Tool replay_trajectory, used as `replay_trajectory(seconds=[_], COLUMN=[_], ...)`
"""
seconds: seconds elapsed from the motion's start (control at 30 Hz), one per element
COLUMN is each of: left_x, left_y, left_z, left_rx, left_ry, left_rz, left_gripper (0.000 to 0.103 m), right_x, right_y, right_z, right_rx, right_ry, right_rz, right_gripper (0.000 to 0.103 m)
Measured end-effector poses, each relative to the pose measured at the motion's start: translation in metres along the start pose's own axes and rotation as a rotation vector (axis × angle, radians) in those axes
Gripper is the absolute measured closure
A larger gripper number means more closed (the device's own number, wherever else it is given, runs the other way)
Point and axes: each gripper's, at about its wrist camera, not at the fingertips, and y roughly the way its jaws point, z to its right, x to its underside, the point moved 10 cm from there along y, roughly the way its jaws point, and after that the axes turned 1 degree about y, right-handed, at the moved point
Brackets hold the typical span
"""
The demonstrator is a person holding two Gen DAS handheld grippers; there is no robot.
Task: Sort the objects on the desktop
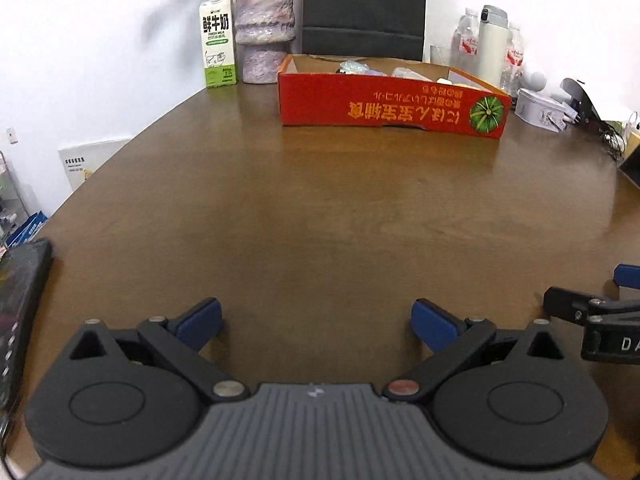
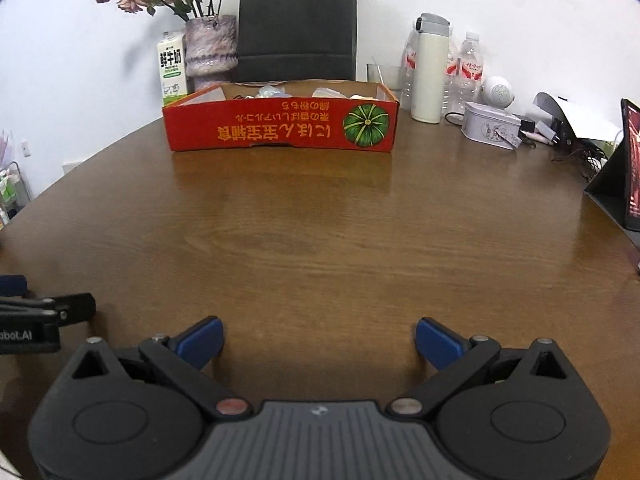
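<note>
At the far side of the brown table (image 2: 320,220) stands the red cardboard box (image 2: 280,124), with several small objects inside (I cannot tell which ones). Behind it are a milk carton (image 2: 173,68), a vase (image 2: 210,46) and a black paper bag (image 2: 298,24). Near me, my left gripper (image 1: 316,320) and my right gripper (image 2: 319,338) are side by side above the wood, both spread wide, grasping nothing.
</note>
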Motion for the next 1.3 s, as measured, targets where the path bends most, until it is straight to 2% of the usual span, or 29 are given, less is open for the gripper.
replay_trajectory(seconds=[0.13, 0.37, 0.63, 1.3], left_x=[-0.016, -0.041, -0.059, -0.06], left_y=[0.018, 0.048, 0.07, 0.071], left_z=[0.003, 0.006, 0.012, 0.013], left_rx=[-0.002, 0.007, 0.029, 0.03], left_ry=[0.0, 0.001, 0.018, 0.018], left_rz=[0.012, 0.015, 0.012, 0.011], left_gripper=[0.0, 0.0, 0.0, 0.0], right_x=[-0.017, -0.044, -0.063, -0.063], right_y=[0.019, 0.053, 0.075, 0.076], right_z=[-0.007, -0.004, -0.005, -0.004], right_rx=[-0.01, 0.023, 0.003, 0.016], right_ry=[-0.036, 0.021, 0.006, 0.017], right_rz=[-0.001, 0.006, 0.004, 0.005], right_gripper=[0.0, 0.0, 0.0, 0.0])
